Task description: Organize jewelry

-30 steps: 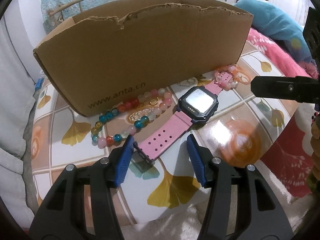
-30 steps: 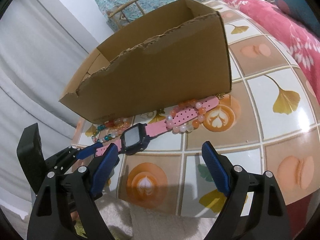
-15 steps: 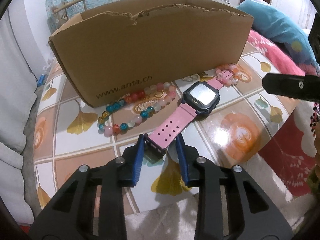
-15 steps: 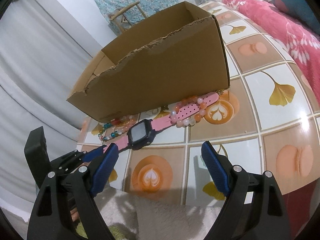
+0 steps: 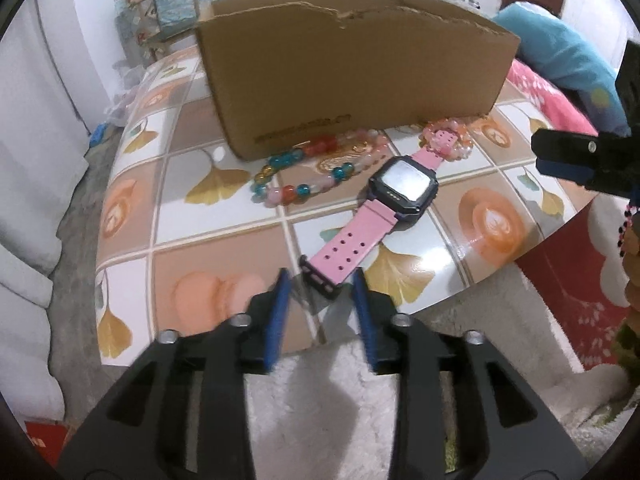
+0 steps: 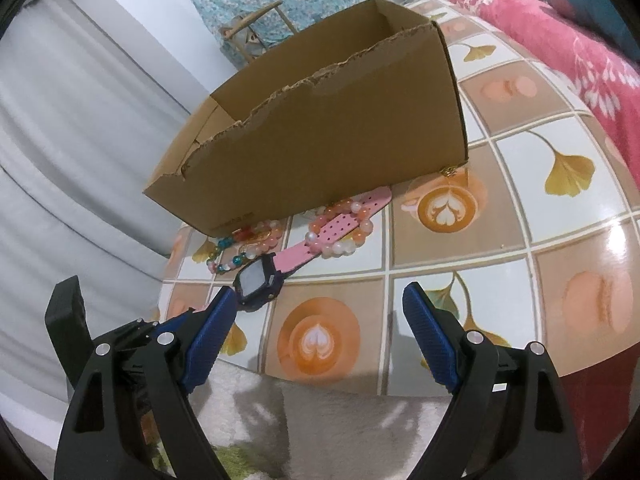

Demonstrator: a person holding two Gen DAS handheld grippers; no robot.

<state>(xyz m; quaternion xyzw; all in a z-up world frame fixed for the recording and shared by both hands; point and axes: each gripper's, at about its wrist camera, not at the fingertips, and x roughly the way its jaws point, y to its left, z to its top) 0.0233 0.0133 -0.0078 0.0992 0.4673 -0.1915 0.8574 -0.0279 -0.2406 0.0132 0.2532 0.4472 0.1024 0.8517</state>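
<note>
The left hand-held gripper (image 5: pixel 320 292), jaws opening and unclenched, straddled the buckle end of the pink watch (image 5: pixel 384 208), whose strap ran away toward the cardboard box (image 5: pixel 352 76).

Both grippers (image 5: pixel 320 300) (image 6: pixel 316 340): black frames, silver screws, ribbed blue fingers (image 6: pixel 208 336).

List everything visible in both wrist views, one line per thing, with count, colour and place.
smartwatch: one, pink strap, dark case, flat on the table, buckle end between the left gripper's fingers
multicoloured bead bracelet: one, teal, red, pink, against the box front
pink bead bracelet: one, pink and white, under the strap's far end
cardboard box: one, brown, open top, torn rim
table: one, tiled print
blanket: one, pink floral, right
pillow: one, teal
left gripper: blue pads, opening, not pressing the strap
right gripper: blue pads, open, empty
</note>
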